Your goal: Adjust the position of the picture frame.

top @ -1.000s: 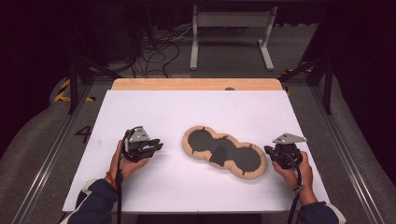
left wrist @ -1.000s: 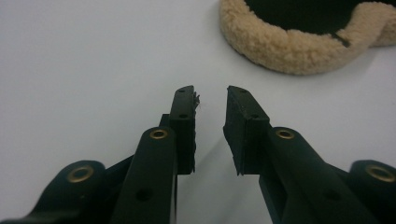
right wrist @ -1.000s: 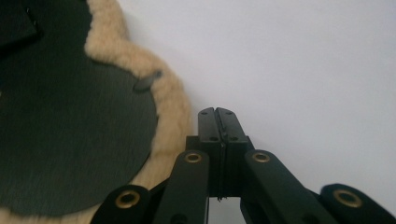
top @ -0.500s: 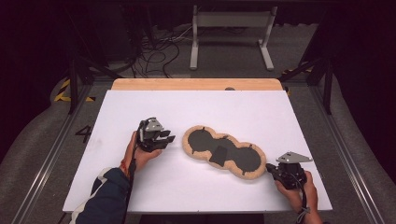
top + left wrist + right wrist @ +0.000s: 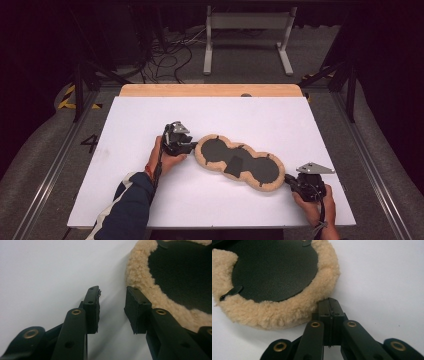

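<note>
A long three-lobed pad (image 5: 239, 162) with black leather faces and a tan fleece rim lies across the middle of the white table (image 5: 280, 120). My left gripper (image 5: 192, 146) is at its left end. Its jaws have just been opening, and in the left gripper view (image 5: 112, 293) bare table shows between them, with the fleece rim (image 5: 140, 277) just beside the right-hand pad (image 5: 136, 306). My right gripper (image 5: 287, 179) is at the pad's right end. In the right gripper view the jaws (image 5: 330, 301) are shut with nothing between them, and their tips sit against the fleece rim (image 5: 287, 312).
A wooden strip (image 5: 210, 90) runs along the table's far edge. Behind it are a metal stand (image 5: 247, 35) and loose cables (image 5: 170, 50) on the floor. Metal rails (image 5: 55, 165) flank the table. White surface lies bare on all sides of the pad.
My left hand has slid right, up to the pad's left end. My right hand has dropped toward the near edge and now points at the pad's right end.
</note>
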`<state>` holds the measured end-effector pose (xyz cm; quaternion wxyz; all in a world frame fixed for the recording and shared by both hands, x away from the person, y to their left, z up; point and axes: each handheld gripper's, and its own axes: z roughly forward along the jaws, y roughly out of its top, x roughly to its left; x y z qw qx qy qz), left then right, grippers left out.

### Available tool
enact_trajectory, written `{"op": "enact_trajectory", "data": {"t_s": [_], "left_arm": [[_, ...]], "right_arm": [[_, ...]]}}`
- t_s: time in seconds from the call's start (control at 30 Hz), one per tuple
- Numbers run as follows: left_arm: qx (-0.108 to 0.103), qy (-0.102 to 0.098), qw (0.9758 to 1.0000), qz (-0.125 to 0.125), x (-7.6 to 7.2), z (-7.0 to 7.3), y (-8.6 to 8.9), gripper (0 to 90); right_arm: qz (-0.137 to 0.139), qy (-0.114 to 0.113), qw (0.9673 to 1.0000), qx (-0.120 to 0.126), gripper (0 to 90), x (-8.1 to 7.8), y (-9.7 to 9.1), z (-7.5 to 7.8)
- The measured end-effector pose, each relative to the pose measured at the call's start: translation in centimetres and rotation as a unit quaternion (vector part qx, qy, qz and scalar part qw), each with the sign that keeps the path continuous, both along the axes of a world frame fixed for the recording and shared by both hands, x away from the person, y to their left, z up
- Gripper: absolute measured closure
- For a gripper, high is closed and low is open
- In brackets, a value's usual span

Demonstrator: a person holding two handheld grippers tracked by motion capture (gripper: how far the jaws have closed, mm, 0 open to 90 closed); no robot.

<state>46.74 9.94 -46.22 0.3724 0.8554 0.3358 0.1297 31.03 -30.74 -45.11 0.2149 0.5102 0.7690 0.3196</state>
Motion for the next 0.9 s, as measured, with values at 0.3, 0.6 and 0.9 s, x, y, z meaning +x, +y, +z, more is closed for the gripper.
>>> {"op": "enact_trajectory", "data": {"t_s": [0.3, 0.6, 0.9], "left_arm": [[-0.013, 0.019, 0.9996, -0.018, 0.1, 0.0, 1.0, 69.9], [-0.014, 0.021, 0.999, -0.037, -0.6, 0.0, 2.4, 75.1], [-0.004, 0.017, 0.9987, -0.049, -1.4, 0.1, 3.6, 82.0]], "right_arm": [[-0.014, -0.009, 0.9992, -0.036, 90.0, 1.3, 1.0, 0.1], [0.007, -0.02, 0.9987, -0.045, 90.0, 2.8, 1.2, -0.1], [0.023, -0.021, 0.9988, -0.038, 90.0, 4.8, 1.4, -0.1]]}}
